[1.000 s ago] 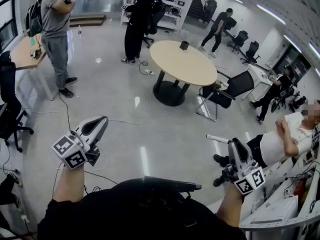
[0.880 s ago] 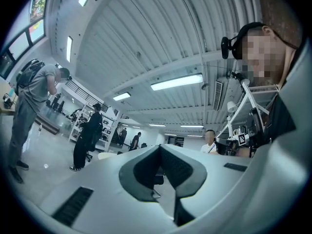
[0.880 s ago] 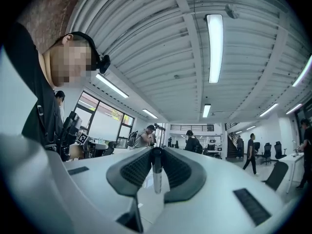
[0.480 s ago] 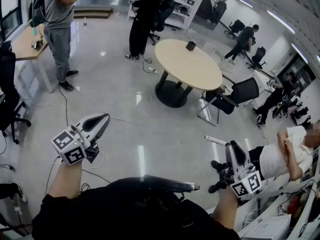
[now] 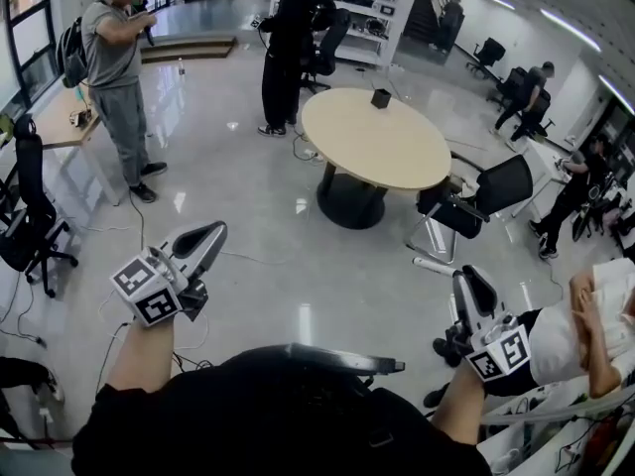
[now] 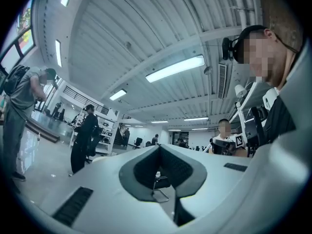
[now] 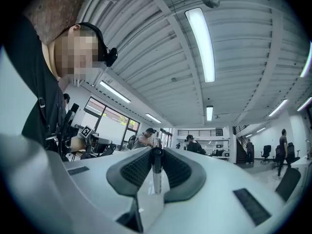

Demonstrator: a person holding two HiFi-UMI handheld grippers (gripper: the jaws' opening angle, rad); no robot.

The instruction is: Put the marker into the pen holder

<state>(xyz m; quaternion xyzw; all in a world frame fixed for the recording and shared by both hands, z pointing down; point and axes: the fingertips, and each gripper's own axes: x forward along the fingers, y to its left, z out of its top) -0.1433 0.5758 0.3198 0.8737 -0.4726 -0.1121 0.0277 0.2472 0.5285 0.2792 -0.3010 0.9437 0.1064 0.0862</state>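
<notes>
My right gripper (image 5: 464,284) hangs above the floor at the lower right, shut on a white marker (image 5: 433,264) that sticks out to the left of its fingers. In the right gripper view the marker (image 7: 156,173) stands upright between the dark pads, black cap on top. The left gripper (image 5: 205,238) is held at the lower left, jaws together with nothing in them; its own view shows only a chair through the notch between the pads (image 6: 181,168). A small black holder (image 5: 381,97) stands at the far edge of the round wooden table (image 5: 377,147), well ahead of both grippers.
Black office chairs stand right of the table (image 5: 476,194) and at the left edge (image 5: 30,228). Two people stand beyond (image 5: 117,77) (image 5: 288,48). A seated person (image 5: 585,325) is close on the right. Cables lie on the shiny floor (image 5: 288,266).
The head view has swung so the round table sits nearer the middle. Both grippers hold about the same pose, and the marker stays clamped in the right one.
</notes>
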